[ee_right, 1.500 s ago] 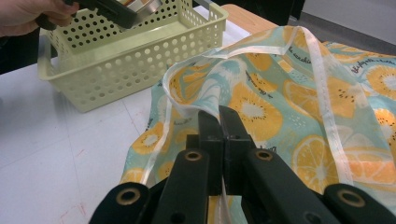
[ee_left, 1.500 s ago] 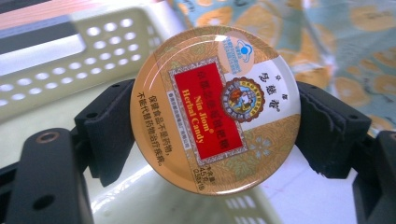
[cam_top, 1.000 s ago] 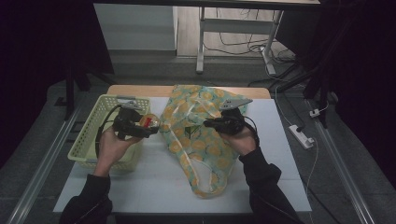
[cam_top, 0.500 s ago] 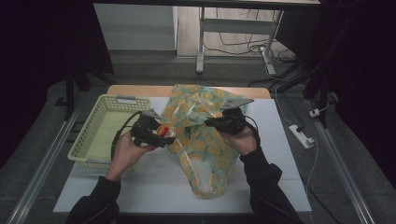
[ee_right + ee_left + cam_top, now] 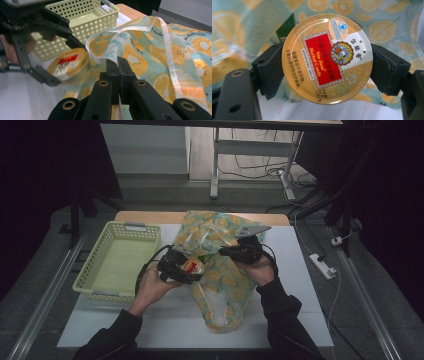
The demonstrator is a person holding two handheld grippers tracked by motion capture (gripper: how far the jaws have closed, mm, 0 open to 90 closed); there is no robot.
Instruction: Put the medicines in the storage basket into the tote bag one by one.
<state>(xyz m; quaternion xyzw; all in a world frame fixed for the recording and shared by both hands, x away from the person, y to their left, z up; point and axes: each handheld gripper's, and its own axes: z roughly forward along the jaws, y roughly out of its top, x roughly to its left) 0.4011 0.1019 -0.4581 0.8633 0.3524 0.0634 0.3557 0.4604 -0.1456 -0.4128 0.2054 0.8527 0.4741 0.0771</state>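
Your left gripper (image 5: 192,270) is clamped on a round candy tin (image 5: 327,58), pads pressing its rim from both sides; in the left gripper view the lid faces the camera flat-on, so the tin's short axis points back at the lens and its disc stands across the jaws. Label writing runs sideways in that view: "Nin Jiom Herbal Candy" in yellow on a red panel, Chinese characters beside it, a round medallion with a figure, a small blue logo near the top; finer print too small to read. In the high view the tin (image 5: 192,266) sits above the table (image 5: 310,285), just at the left edge of the fruit-print bag (image 5: 220,280), with the pale green basket (image 5: 120,255) further left. In the right gripper view the tin (image 5: 68,64) is tilted, lid up and toward the camera, right by the bag's open hem (image 5: 100,40). Your right gripper (image 5: 117,65) has its jaws pressed together, pinching a fold of the bag fabric; white trim shows between them. Bag print: orange and kiwi slices on teal, small script unreadable. Your left hand (image 5: 152,287) comes in low from bottom left, forearm angled toward the bag; your right hand (image 5: 260,270) is over the bag, gripper pointing left toward the tin.
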